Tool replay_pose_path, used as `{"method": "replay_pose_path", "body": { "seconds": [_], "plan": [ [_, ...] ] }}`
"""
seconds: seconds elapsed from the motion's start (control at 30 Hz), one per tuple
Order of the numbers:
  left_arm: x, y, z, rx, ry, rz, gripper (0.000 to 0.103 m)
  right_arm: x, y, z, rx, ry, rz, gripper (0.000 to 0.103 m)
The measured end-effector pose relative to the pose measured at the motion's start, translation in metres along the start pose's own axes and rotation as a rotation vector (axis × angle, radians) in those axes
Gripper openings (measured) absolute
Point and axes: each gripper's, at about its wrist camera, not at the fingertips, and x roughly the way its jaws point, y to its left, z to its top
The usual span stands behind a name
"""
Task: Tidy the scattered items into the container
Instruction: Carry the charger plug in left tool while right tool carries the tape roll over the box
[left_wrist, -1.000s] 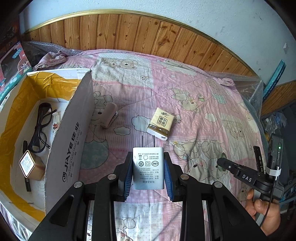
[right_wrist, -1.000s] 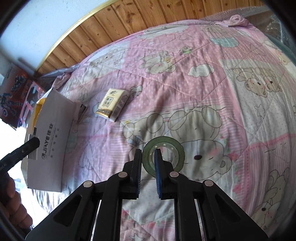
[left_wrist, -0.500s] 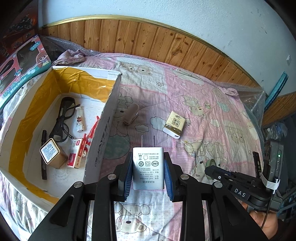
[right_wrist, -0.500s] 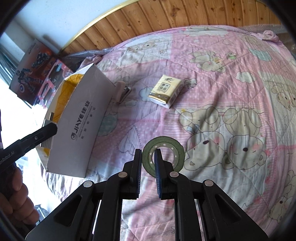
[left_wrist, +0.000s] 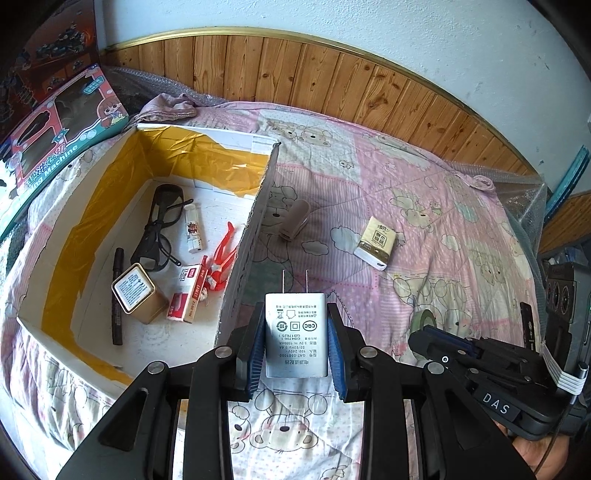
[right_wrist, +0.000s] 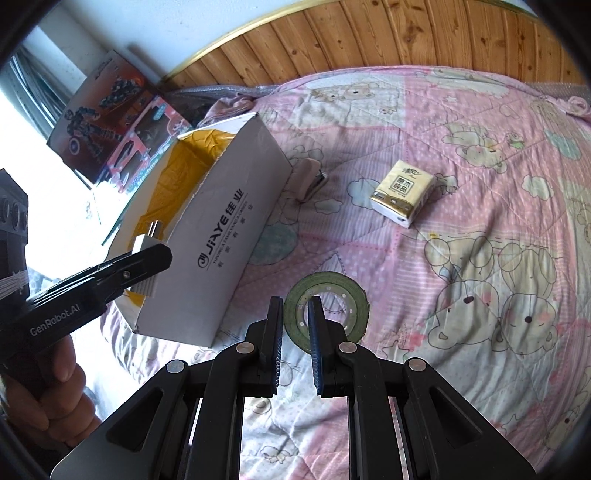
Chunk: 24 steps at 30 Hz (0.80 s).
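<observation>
- Left tool pinched a white charger at lower centre, prongs up.
- Right tool clamped a green tape roll's rim.
- Left of centre, the cardboard box held glasses.
- Further up right, a tissue pack lay on the bed.

From the left wrist camera we look down along the left gripper from above the near edge of the cardboard box, right into its open inside, with the pink quilt running off to the wooden wall panel. From the right wrist camera we sit lower and nearer the quilt, facing the box's printed outer side on our left. Both views share the box, the tissue pack and the green tape roll, and each catches the other gripper at its edge.
</observation>
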Motion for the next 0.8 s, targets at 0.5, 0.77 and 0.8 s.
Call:
{"method": "replay_pose_path", "body": {
  "seconds": [0.5, 0.77, 0.8],
  "plan": [
    [-0.016, 0.020, 0.004, -0.039, -0.014, 0.023, 0.031, 0.008, 0.041, 0.016, -0.083, 0.010, 0.071, 0.014],
    [-0.025, 0.035, 0.004, -0.076, -0.020, 0.055, 0.031, 0.007, 0.062, 0.027, -0.131, 0.016, 0.086, 0.014],
    [-0.027, 0.037, 0.004, -0.081, -0.024, 0.057, 0.031, 0.007, 0.064, 0.029, -0.137, 0.016, 0.086, 0.014]
  ]
}}
